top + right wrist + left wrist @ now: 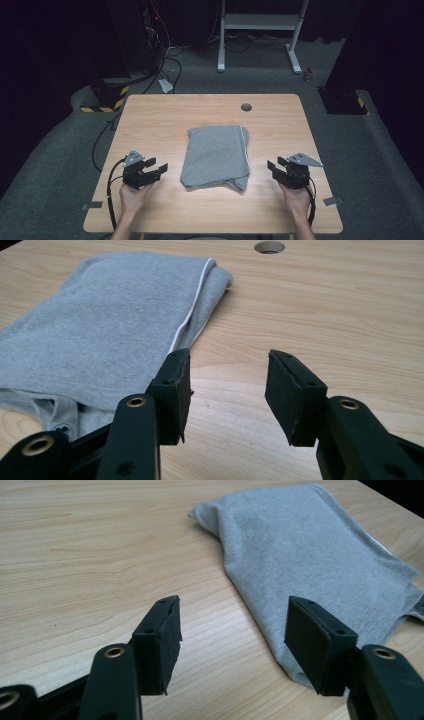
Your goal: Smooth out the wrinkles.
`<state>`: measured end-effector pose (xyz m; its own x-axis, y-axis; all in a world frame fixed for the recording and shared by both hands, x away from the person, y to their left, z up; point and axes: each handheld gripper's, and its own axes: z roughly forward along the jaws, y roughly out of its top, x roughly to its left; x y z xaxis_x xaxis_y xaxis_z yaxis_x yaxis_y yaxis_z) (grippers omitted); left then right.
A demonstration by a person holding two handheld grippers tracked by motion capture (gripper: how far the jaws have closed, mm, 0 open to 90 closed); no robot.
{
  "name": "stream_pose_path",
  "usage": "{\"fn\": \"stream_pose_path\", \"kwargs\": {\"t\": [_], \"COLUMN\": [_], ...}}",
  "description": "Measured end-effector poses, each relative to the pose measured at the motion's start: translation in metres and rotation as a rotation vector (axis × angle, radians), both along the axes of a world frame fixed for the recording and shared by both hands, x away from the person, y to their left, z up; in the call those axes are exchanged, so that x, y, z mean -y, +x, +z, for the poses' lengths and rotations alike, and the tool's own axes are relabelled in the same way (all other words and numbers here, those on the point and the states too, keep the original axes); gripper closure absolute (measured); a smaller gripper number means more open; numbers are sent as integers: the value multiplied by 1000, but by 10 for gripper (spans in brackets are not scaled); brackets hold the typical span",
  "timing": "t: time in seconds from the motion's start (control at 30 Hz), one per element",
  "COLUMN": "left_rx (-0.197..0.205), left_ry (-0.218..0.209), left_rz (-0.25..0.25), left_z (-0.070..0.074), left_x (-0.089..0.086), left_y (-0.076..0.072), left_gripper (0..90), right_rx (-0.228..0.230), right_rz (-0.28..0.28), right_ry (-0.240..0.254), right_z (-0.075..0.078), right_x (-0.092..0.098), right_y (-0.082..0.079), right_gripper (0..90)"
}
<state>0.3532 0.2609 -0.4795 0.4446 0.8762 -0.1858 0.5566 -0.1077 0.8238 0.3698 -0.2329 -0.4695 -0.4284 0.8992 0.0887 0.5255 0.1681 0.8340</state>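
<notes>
A folded grey garment (216, 157) lies flat in the middle of the wooden table (150, 115), with a white seam along its right edge. My left gripper (159, 167) sits to the left of the garment's near corner, open and holding nothing. In the left gripper view the grey garment (310, 555) lies ahead and to the right of my left gripper (232, 635). My right gripper (274, 165) is to the right of the garment's near corner, open and holding nothing. In the right gripper view the garment (115, 325) spreads to the left of my right gripper (227, 385).
A round cable hole (246, 107) is set in the tabletop near the far edge, also seen as the hole (269, 247) in the right gripper view. Cables (160, 60) and a white desk frame (260, 30) stand on the floor beyond the table.
</notes>
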Motion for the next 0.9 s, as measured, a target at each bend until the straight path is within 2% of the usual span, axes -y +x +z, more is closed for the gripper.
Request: {"fn": "stream_pose_path", "kwargs": {"t": [0.4, 0.9], "left_rx": [-22, -53], "left_ry": [11, 76], "left_rz": [54, 99], "left_z": [-6, -17], "left_x": [-16, -22], "left_y": [4, 16], "left_gripper": [391, 391], "right_rx": [-24, -79], "right_rz": [-54, -112], "right_ry": [18, 6], "right_z": [-6, -23], "right_x": [19, 34], "right_y": [2, 13], "right_gripper": [510, 477]}}
